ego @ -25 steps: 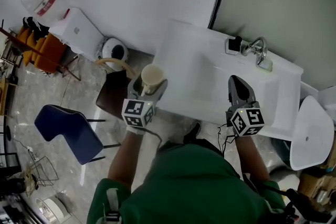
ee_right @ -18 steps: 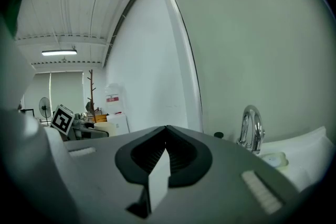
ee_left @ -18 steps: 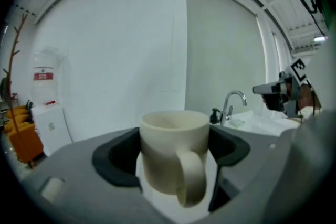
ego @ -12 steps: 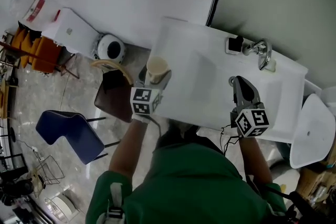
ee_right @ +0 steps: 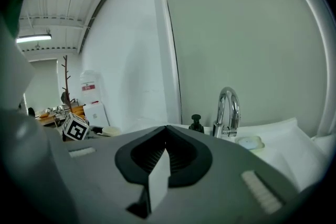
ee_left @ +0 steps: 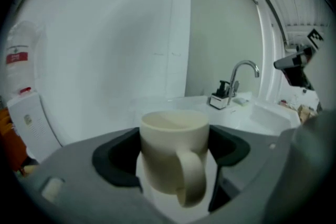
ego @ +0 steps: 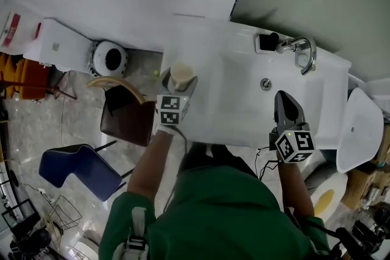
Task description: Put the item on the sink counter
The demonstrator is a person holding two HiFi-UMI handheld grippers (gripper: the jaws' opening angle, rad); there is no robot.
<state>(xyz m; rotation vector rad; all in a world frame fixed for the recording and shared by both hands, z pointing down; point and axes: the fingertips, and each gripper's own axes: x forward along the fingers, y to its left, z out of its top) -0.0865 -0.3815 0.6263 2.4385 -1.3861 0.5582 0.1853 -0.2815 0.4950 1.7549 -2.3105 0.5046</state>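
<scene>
White sink bench (ego: 210, 39) by wall. Left tongs (ego: 180, 87) clamp mug (ego: 181, 76) at bench's left edge, centre-left: upright, mouth up, handle toward person. Right tongs (ego: 285, 97) closed, empty, lower right.

The head view looks steeply down over the sink (ego: 237, 112); both gripper views, low and close, share its faucet (ee_right: 231, 113).

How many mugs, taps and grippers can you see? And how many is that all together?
Mugs: 1, the cream mug
Taps: 1, the shiny tap
Grippers: 2, the left gripper holding the mug, and the right gripper, shut and empty
Total: 4
</scene>
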